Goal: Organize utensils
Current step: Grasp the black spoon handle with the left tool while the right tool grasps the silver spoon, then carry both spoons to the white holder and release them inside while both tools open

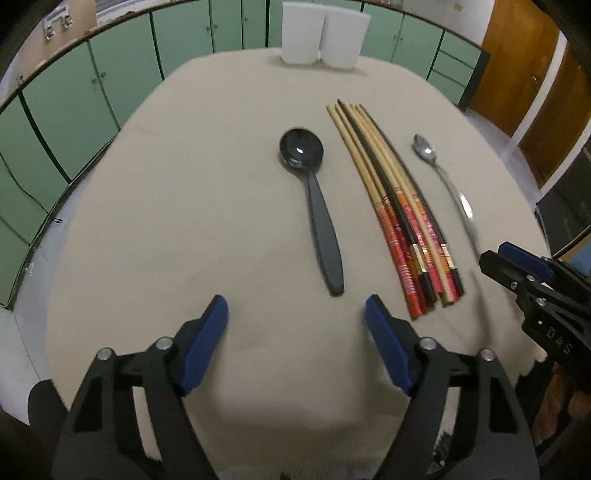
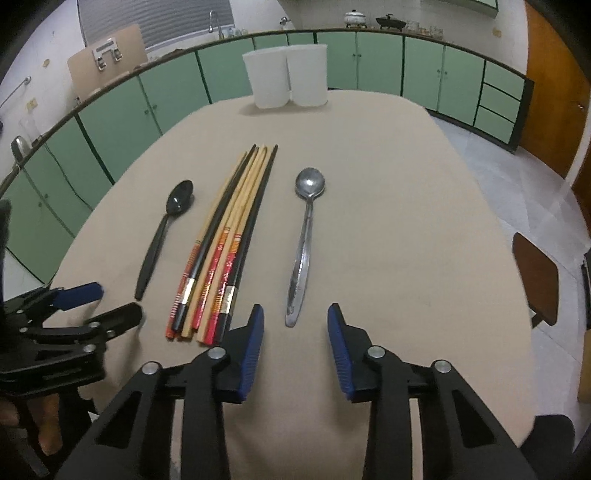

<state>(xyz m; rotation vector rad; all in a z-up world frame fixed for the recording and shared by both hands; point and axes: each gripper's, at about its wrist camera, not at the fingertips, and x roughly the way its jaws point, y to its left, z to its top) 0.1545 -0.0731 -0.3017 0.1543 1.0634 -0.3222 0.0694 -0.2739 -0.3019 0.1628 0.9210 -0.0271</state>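
A black plastic spoon (image 1: 314,206) (image 2: 162,232), a bundle of several chopsticks (image 1: 399,214) (image 2: 225,243) and a metal spoon (image 1: 447,184) (image 2: 304,236) lie side by side on the beige table (image 1: 184,221) (image 2: 406,221). Two white containers (image 1: 321,33) (image 2: 286,75) stand at the far edge. My left gripper (image 1: 297,314) is open and empty, just short of the black spoon's handle end. My right gripper (image 2: 295,321) is open and empty, with the metal spoon's handle end between its fingertips' line. Each gripper shows in the other's view: the left (image 2: 107,302), the right (image 1: 506,258).
Green cabinets (image 2: 369,62) run round the room behind the table. A wooden door (image 1: 524,74) is at the right. A brown chair seat (image 2: 535,273) stands beside the table's right edge. The table's near edge is just below both grippers.
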